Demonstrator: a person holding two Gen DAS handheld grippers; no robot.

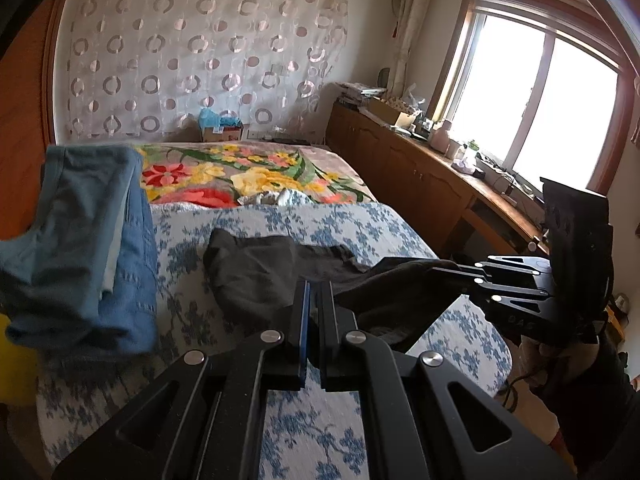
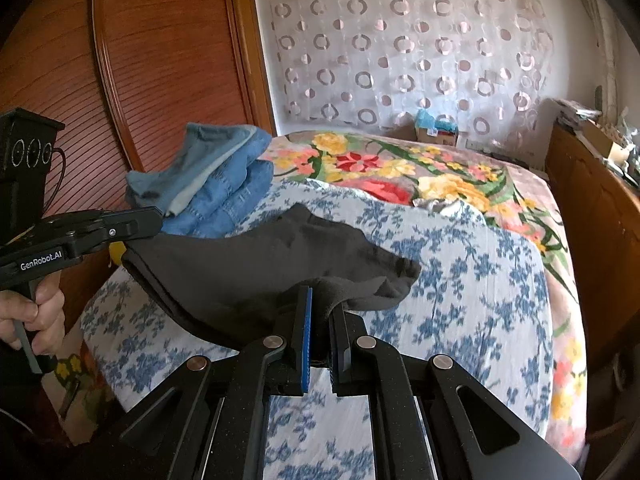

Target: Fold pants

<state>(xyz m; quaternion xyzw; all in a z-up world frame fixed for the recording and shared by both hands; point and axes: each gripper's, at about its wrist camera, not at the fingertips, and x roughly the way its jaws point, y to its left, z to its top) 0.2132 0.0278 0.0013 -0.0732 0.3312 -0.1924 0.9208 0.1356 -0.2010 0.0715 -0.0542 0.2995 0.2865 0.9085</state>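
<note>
Progress: early to middle stage, by the look of it. The dark pants (image 2: 256,272) hang stretched between the two grippers above the blue-flowered quilt (image 2: 460,280) on the bed, centre of the right wrist view. Part of the fabric still rests on the quilt toward the far side.

Left gripper (image 1: 314,292): fingers together, clamped on an edge of the pants at lower centre of its own view. In the right wrist view it comes in from the left edge, with fabric running off its tip.

Right gripper (image 2: 322,304): fingers together, pinching a bunched corner of the pants. Cloth shows between the pads.

Done: the garment is picked up at two points and held spread. Whether it has already been folded once cannot be told; the hanging part looks doubled along its lower edge.

Left: lay it flat, fold over, and set it down. A stack of folded blue clothes (image 2: 216,184) lies at upper left, probably finished items.
</note>
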